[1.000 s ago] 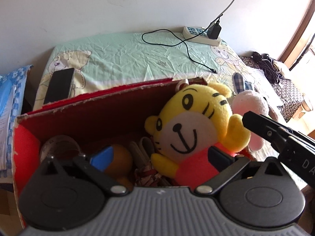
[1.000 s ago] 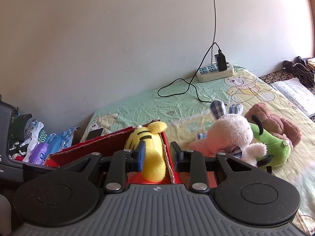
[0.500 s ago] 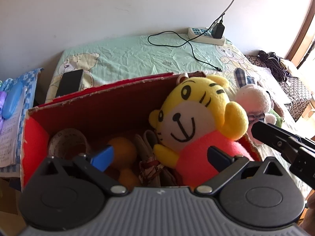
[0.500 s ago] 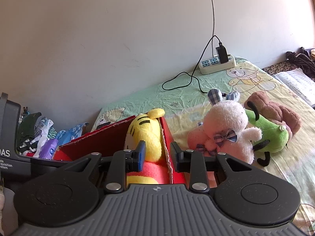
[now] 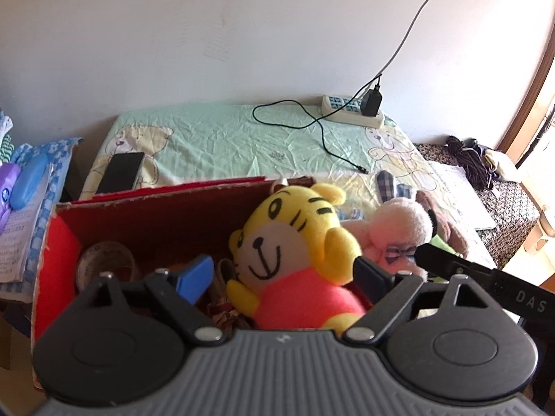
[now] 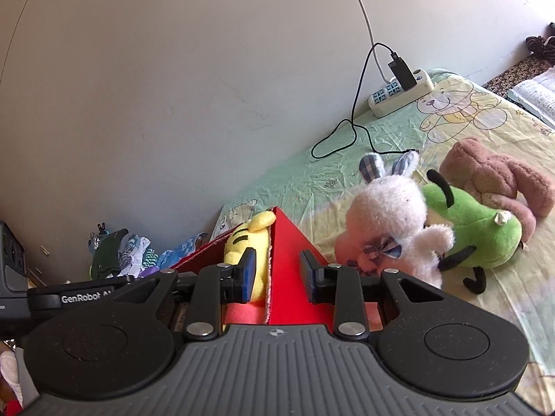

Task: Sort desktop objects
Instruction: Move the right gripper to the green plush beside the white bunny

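left gripper (image 5: 281, 277): wide open over red box (image 5: 156, 215) | right gripper (image 6: 274, 277): open, astride box wall | yellow tiger toy (image 5: 295, 239): inside box | pink rabbit toy (image 6: 388, 225): on bed beside box

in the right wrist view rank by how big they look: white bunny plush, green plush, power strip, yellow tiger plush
1. white bunny plush and green plush: much alike, so no ranking between them.
2. power strip: farther off, so its true size is unsure.
3. yellow tiger plush: mostly hidden inside the red box.
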`<state>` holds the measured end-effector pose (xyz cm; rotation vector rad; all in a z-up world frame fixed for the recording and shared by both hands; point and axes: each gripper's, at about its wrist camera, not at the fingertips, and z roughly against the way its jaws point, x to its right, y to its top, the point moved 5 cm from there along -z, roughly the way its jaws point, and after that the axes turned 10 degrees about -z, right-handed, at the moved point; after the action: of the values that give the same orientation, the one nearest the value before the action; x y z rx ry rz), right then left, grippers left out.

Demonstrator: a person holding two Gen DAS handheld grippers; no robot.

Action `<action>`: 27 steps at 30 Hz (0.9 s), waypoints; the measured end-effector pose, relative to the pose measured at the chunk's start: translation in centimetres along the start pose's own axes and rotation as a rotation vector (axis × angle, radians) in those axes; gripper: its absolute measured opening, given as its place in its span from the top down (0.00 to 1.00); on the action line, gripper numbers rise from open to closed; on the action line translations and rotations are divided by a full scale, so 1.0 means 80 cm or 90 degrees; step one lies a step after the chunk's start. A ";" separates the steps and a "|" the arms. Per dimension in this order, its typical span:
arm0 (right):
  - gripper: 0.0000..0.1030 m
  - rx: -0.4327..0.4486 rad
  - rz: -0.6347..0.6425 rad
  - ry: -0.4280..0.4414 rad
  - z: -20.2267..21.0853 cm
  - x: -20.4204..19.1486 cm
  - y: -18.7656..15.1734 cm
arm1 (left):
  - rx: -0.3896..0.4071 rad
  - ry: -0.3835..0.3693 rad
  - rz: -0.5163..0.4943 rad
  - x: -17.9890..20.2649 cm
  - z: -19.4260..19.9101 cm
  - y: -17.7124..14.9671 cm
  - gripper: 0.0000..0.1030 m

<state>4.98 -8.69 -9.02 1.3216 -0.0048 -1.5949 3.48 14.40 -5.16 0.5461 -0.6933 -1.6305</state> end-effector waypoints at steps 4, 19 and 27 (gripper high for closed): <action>0.69 -0.005 -0.001 0.004 0.012 0.032 0.027 | 0.016 -0.015 -0.004 0.043 0.000 0.013 0.13; 0.69 -0.057 -0.003 -0.031 0.024 0.152 0.111 | 0.000 -0.120 -0.006 0.214 -0.067 0.017 0.13; 0.69 -0.123 0.012 -0.014 0.003 0.181 0.147 | -0.045 -0.167 -0.005 0.270 -0.135 0.012 0.13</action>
<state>14.47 -24.30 -12.81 1.1513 0.1199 -1.5524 7.98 -8.49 -11.52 0.2870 -0.8230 -1.7448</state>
